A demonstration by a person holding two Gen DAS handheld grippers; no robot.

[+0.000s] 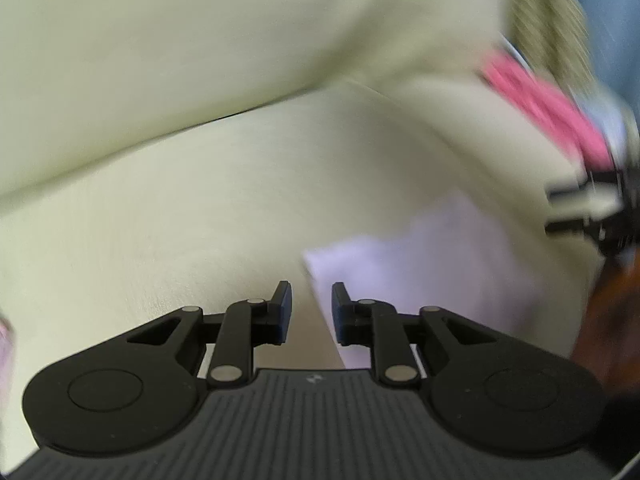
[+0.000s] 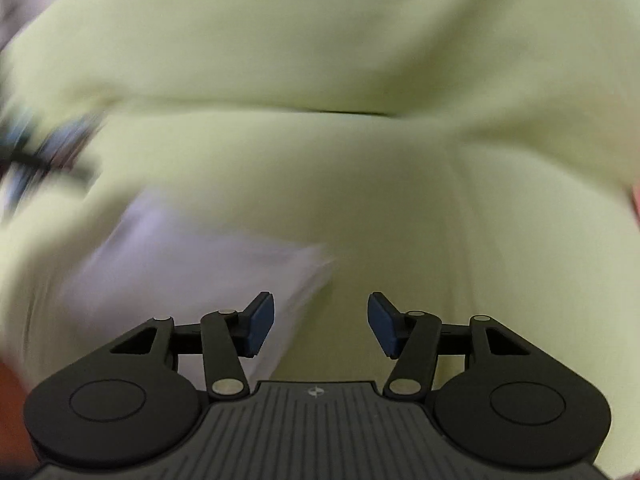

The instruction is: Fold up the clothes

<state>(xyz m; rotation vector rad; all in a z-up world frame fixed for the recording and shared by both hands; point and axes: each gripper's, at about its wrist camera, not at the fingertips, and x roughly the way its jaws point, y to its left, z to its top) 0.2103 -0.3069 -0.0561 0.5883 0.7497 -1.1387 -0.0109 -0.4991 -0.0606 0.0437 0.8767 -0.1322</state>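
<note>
Both my tools are released, jaws apart, holding nothing: left tool (image 1: 310, 312), right tool (image 2: 320, 324). Pale green garment (image 2: 320, 184) fills both views, a fold ridge crossing it. White label (image 1: 400, 276) lies on it just ahead. Carrying surface hidden. Cloth looks soft, light, limp; I'd pinch at a hem or corner. Views blurred.

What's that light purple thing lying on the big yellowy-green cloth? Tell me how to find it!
Start with the big pale yellow-green garment that fills almost everything. Low on it, just ahead of the open right gripper and toward its left finger, lies a small lavender cloth. It is the only pale purple patch there, blurred but flat with a pointed corner.
</note>
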